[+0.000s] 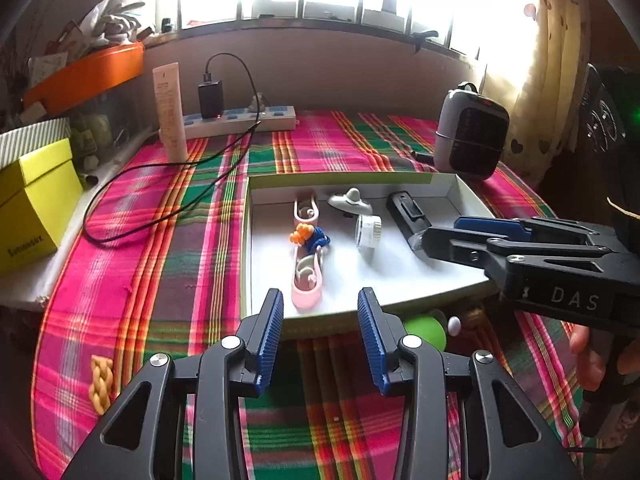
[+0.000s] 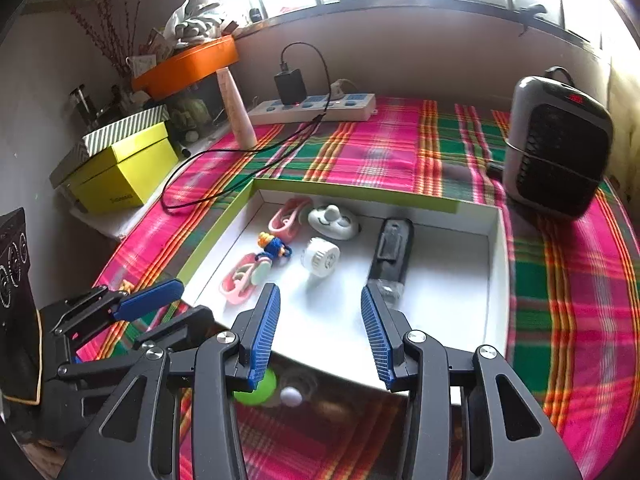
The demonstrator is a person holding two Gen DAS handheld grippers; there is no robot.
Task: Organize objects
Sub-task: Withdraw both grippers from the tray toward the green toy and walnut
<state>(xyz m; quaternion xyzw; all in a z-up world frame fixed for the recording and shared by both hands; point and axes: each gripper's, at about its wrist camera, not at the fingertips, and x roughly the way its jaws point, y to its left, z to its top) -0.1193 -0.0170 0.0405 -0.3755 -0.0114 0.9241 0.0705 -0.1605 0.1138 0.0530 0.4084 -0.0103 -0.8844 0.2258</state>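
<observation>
Plaid cloth covers the desk, and on it the white tray point(image 2: 496, 264) already holds the pink clips, a knitted doll, a white dial and the black lighter point(image 2: 390, 254). We hold both sets of jaws empty and parted: left gripper point(image 1: 320, 316), right gripper point(image 2: 320, 320). What looks left to sort, the green ball point(image 2: 262, 392), lies just outside the tray's near edge, directly below our right gripper's left finger, so we judge the right hand nearer.
</observation>
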